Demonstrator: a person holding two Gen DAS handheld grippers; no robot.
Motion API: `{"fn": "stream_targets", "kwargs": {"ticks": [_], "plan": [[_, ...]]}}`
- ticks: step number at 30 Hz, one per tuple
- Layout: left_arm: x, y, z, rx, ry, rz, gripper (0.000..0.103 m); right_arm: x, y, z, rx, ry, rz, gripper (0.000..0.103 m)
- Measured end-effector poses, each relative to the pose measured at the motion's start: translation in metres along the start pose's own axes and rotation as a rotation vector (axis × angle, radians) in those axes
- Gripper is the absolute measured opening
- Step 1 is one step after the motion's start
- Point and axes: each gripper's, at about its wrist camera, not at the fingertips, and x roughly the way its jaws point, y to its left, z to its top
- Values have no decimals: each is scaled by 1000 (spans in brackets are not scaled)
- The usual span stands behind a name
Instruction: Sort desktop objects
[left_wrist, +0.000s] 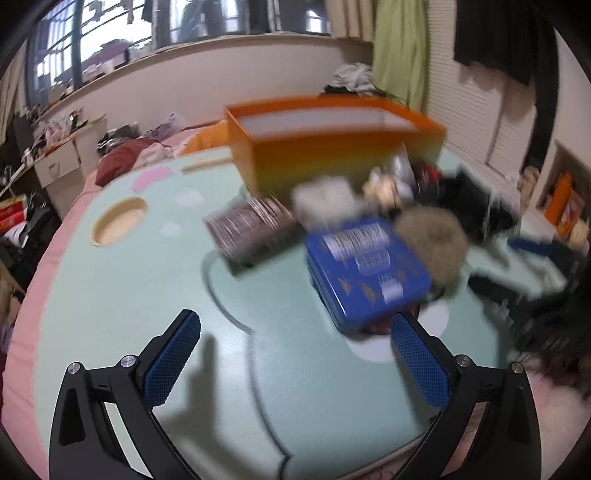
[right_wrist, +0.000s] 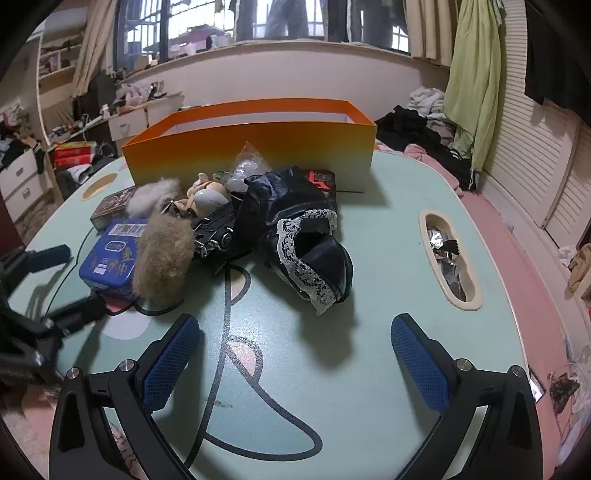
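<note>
My right gripper (right_wrist: 295, 325) is open over bare table, with nothing between its fingers. Just beyond it lies a black garment with white lace trim (right_wrist: 303, 236). To the left are a brown fur ball (right_wrist: 162, 254), a blue tin (right_wrist: 110, 254), a white fluffy piece (right_wrist: 151, 197) and a small doll (right_wrist: 207, 194). The orange box (right_wrist: 251, 147) stands open behind the pile. In the blurred left wrist view my left gripper (left_wrist: 295, 332) is also open and empty. Its right fingertip is close to the near edge of the blue tin (left_wrist: 365, 269), with the orange box (left_wrist: 325, 147) behind.
The mint-green table (right_wrist: 369, 369) has a long slot (right_wrist: 450, 258) holding foil wrappers on the right and a round hole (left_wrist: 118, 221) on the left. A dark patterned box (left_wrist: 251, 229) lies left of the tin. Pink bedding and clothes surround the table.
</note>
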Motion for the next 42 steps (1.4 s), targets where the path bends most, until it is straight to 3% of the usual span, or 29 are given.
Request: {"fn": "stream_targets", "kwargs": {"ticks": [2, 4, 8, 11, 15, 19, 28, 34, 39, 42], "plan": [[-25, 4, 28, -28, -73, -13, 103, 0, 1, 1, 0, -1, 0, 103], [-36, 0, 57, -22, -87, -28, 103, 0, 3, 1, -4, -2, 1, 103], [-15, -15, 123, -35, 9, -63, 103, 0, 3, 1, -9, -2, 8, 103], [23, -18, 146, -65, 81, -16, 103, -1, 3, 1, -10, -3, 10, 103], [53, -20, 144, -94, 127, 4, 103, -1, 3, 1, -12, -3, 14, 103], [64, -26, 140, -78, 120, 95, 103, -1, 3, 1, -13, -2, 14, 103], [66, -24, 139, -85, 108, 103, 103, -2, 3, 1, -13, -2, 15, 103], [46, -11, 128, -58, 82, 120, 103, -2, 3, 1, -13, -2, 15, 103], [64, -1, 125, -41, 127, 148, 103, -2, 3, 1, -13, -2, 15, 103], [71, 1, 130, -35, 115, 179, 103, -2, 3, 0, -13, -2, 16, 103]]}}
